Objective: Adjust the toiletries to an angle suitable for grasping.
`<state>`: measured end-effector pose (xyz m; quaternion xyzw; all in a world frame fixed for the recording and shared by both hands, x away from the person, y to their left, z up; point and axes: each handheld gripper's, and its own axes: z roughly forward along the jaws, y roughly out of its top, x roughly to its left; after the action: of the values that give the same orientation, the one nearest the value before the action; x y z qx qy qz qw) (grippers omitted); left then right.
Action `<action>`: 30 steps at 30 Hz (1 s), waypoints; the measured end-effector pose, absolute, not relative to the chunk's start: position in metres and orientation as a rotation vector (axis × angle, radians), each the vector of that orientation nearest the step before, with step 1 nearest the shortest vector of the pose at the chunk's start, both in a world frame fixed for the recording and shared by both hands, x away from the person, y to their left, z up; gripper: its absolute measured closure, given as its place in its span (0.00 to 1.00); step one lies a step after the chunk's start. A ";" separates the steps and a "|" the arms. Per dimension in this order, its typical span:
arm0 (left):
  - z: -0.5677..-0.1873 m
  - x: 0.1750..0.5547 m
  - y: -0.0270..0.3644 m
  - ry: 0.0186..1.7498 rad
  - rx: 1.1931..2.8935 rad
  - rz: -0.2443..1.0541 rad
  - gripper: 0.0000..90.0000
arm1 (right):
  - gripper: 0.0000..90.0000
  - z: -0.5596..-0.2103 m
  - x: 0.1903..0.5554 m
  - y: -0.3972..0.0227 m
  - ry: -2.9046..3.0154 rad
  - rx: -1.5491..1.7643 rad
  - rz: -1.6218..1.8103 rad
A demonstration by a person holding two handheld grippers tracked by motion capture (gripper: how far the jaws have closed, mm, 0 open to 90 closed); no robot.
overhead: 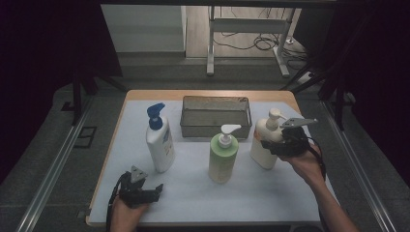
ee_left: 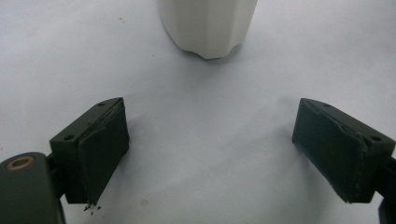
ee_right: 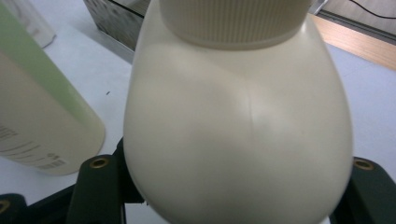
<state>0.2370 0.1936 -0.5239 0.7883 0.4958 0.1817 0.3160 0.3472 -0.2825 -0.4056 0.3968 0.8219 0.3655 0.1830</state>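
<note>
A cream pump bottle (overhead: 261, 153) stands upright at the right of the table, and my right gripper (overhead: 271, 145) reaches it from the right at mid-height. In the right gripper view the cream bottle (ee_right: 238, 130) spans the whole gap between the two jaws, and my right gripper (ee_right: 233, 186) is shut on it. Near the front left corner my left gripper (overhead: 153, 191) rests low over the mat. In its own view the left gripper (ee_left: 210, 154) is open and holds nothing. Ahead of it is the base of the white bottle (ee_left: 208, 28).
A white bottle with a blue pump (overhead: 160, 142) stands left of centre, a green pump bottle (overhead: 223, 157) in the middle, also at the left as the green bottle (ee_right: 42, 116). A metal mesh basket (overhead: 216, 117) sits at the back. A pale mat (overhead: 203, 195) covers the wooden table.
</note>
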 end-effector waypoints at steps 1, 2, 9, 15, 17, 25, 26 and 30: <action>-0.524 0.237 0.194 1.306 2.075 0.479 0.12 | 0.40 -0.404 0.346 -0.282 2.321 1.115 1.031; -0.524 0.237 0.194 1.306 2.076 0.479 0.12 | 0.40 -0.402 0.345 -0.282 2.325 1.113 1.028; -0.524 0.237 0.194 1.303 2.077 0.480 0.12 | 0.41 -0.387 0.339 -0.283 2.327 1.111 1.044; -0.524 0.237 0.193 1.308 2.071 0.479 0.12 | 0.41 -0.374 0.335 -0.284 2.330 1.111 1.057; -0.524 0.237 0.193 1.308 2.071 0.480 0.12 | 0.41 -0.369 0.335 -0.284 2.331 1.111 1.063; -0.524 0.237 0.194 1.305 2.072 0.479 0.12 | 0.41 -0.352 0.335 -0.281 2.334 1.095 1.080; -0.524 0.237 0.194 1.304 2.072 0.479 0.12 | 0.41 -0.350 0.336 -0.280 2.332 1.092 1.082; -0.524 0.237 0.194 1.304 2.073 0.479 0.12 | 0.41 -0.340 0.338 -0.277 2.327 1.087 1.092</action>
<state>0.2372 0.1936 -0.5241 0.7877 0.4956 0.1821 0.3174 0.3380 -0.2770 -0.3398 0.3835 0.8210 0.3853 0.1744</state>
